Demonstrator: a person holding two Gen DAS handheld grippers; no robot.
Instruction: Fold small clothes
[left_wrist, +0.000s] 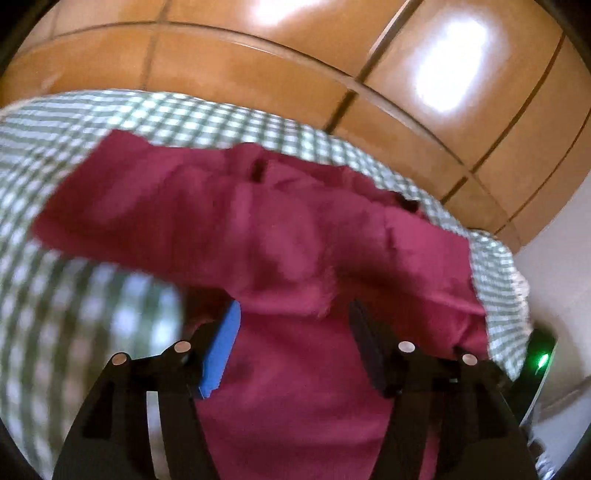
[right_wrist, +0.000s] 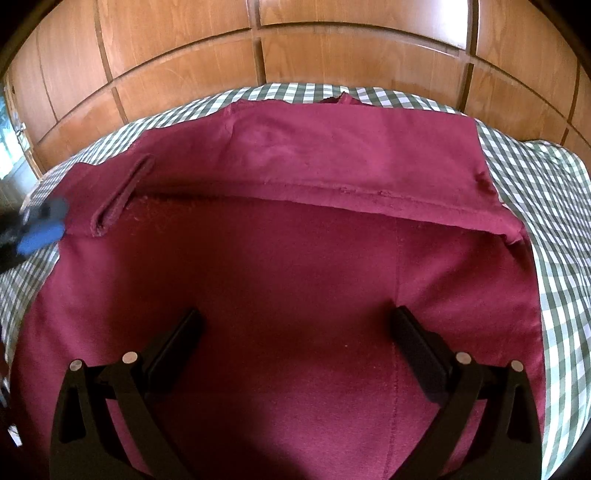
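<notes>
Maroon garment lay spread on checked cloth, filling frame centre. Your left gripper and right gripper hovered, fingers wide apart, empty. Risk: pinching both layers, dragging cloth along.

the left black two-finger claw has its fingers spread wide apart with nothing between them; one finger carries a blue pad, the other a dark pad. its view is blurred. the right black two-finger claw likewise stands wide apart, gripping nothing, angled downward.
</notes>
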